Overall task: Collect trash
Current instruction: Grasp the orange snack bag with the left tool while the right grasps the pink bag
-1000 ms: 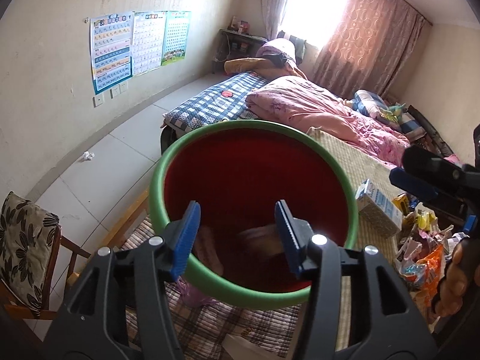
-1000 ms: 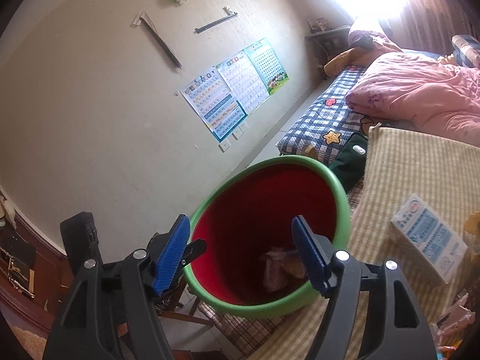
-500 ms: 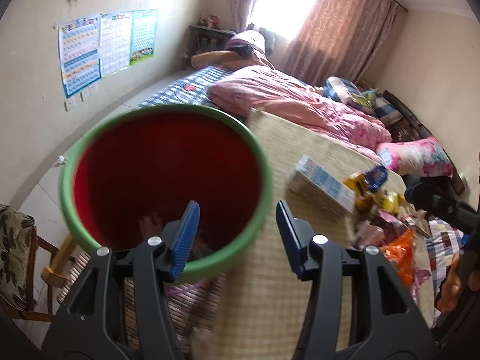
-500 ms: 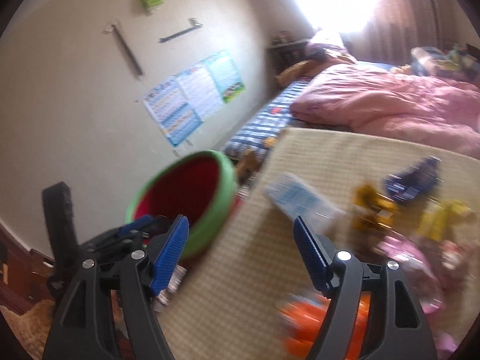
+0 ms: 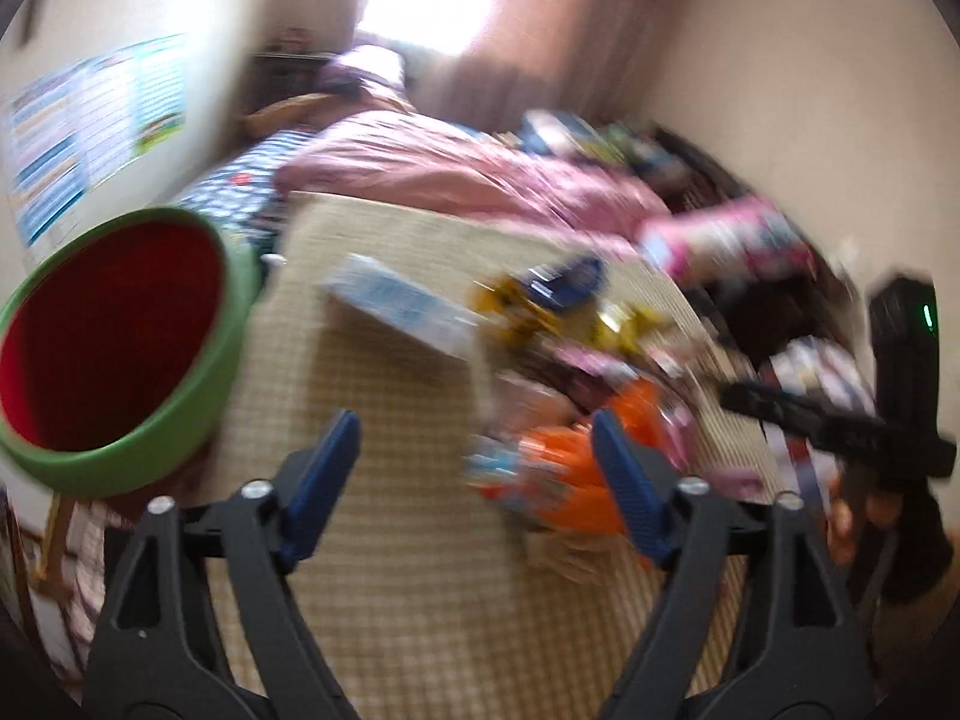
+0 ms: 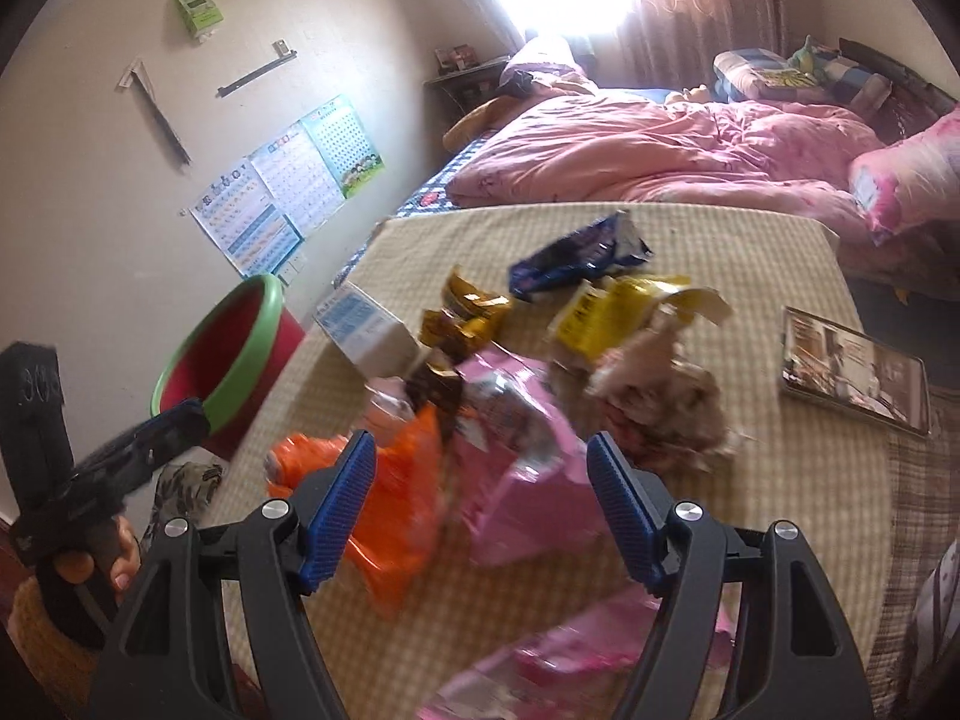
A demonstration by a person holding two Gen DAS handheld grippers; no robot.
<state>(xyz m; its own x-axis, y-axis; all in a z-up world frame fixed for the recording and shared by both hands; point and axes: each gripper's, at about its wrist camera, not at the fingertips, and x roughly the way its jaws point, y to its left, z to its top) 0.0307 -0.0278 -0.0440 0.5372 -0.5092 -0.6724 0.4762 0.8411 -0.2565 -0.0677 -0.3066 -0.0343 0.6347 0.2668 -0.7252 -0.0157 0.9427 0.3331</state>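
A pile of trash lies on the tan woven mat [image 6: 780,510]: an orange wrapper [image 6: 408,480], a pink wrapper [image 6: 528,468], a yellow wrapper [image 6: 612,306], a dark blue wrapper [image 6: 576,255], crumpled paper [image 6: 660,396] and a white-blue carton [image 6: 360,324]. My right gripper [image 6: 480,441] hangs open just above the orange and pink wrappers. My left gripper [image 5: 474,426] is over the mat with its jaws opening and nothing between them; the orange wrapper [image 5: 564,462] lies just past its right finger. The green bin [image 5: 234,324] with a red inside stands at the mat's left edge.
A pink quilt [image 6: 660,144] covers the bed behind the mat. A book [image 6: 852,372] lies on the mat's right side. A hand [image 6: 90,558] grips the left tool at the far left of the right wrist view. The left wrist view is blurred.
Both grippers swung right, from over the bin's mouth to over the mat and the trash pile. The left jaws spread wider. The bin now sits at the left edge of both views.
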